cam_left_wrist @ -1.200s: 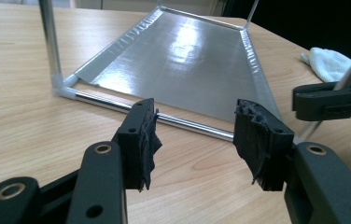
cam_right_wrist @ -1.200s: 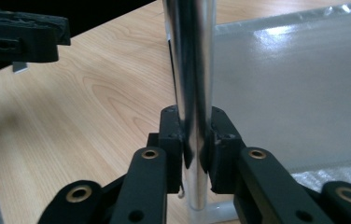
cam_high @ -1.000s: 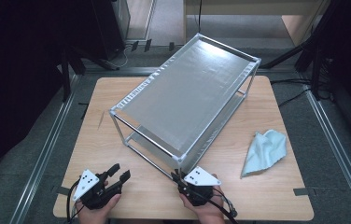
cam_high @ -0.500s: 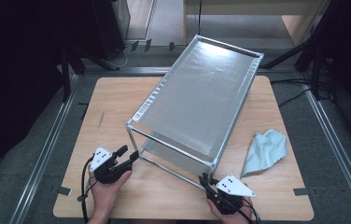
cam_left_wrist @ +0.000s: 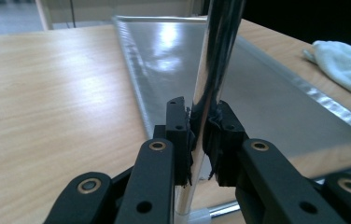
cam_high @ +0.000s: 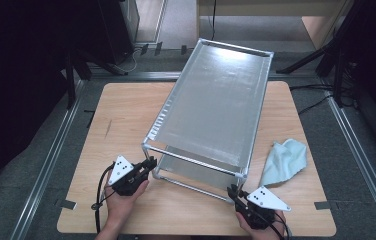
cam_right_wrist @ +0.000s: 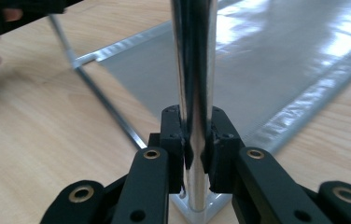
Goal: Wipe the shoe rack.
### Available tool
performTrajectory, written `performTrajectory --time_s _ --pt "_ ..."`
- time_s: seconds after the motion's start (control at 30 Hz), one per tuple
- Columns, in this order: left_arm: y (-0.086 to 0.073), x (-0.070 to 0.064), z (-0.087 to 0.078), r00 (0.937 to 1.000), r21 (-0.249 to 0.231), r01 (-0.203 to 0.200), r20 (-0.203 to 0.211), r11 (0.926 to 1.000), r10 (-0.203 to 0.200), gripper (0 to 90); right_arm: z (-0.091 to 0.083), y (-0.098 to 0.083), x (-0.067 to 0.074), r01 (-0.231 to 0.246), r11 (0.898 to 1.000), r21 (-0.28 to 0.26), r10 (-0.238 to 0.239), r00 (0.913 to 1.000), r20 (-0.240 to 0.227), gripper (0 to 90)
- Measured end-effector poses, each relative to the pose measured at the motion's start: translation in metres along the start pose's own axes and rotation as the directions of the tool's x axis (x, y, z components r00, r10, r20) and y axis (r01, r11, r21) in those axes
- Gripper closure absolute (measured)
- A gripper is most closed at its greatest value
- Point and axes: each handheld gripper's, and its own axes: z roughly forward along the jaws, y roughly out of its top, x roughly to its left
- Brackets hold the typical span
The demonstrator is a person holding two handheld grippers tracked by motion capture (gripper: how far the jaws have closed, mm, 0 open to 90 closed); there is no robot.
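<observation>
On the light wooden table (cam_high: 126, 115) stood a two-tier silver metal-frame rack (cam_high: 216, 105), shelves empty. Left gripper (cam_high: 148, 166) had just closed, pinching its near-left chrome post (cam_left_wrist: 211, 84); right gripper (cam_high: 235, 194) pinched the near-right post (cam_right_wrist: 193, 70). Pale blue cloth (cam_high: 285, 161) lay beside.

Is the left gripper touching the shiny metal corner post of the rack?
Touching: in the left gripper view its black fingers clamp the chrome post, no gap showing.

Right claw (cam_right_wrist: 196, 140) tight around upright chrome rack post (cam_right_wrist: 193, 70), over wooden table (cam_right_wrist: 47, 140).
</observation>
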Motion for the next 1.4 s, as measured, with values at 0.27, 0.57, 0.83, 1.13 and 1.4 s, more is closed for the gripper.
performTrajectory --time_s 0.27,0.57,0.83,1.13,1.4 --pt "-0.009 -0.015 -0.021 0.999 0.008 -0.021 0.039 0.9997 0.021 80.3 0.009 0.008 -0.019 -0.023 1.0 -0.006 0.023 0.9991 0.037 79.1" --pt "-0.018 -0.031 -0.038 0.9921 0.013 -0.06 0.111 0.9981 0.058 80.4 0.027 0.019 -0.033 -0.047 0.999 -0.016 0.048 0.9946 0.092 79.1" --pt "-0.021 -0.052 -0.035 0.9796 0.007 -0.092 0.18 0.9957 0.089 80.5 0.034 0.026 -0.058 -0.067 0.998 -0.023 0.068 0.9931 0.095 77.6" --pt "-0.021 -0.053 -0.032 0.9806 0.006 -0.076 0.182 0.9971 0.074 80.4 -0.016 0.031 -0.095 -0.045 0.998 -0.052 0.046 0.9985 0.029 44.8" --pt "-0.021 -0.053 -0.031 0.9807 0.008 -0.065 0.185 0.9978 0.063 80.4 -0.011 0.03 -0.138 -0.099 0.995 0.0 0.093 0.9398 0.329 27.4"
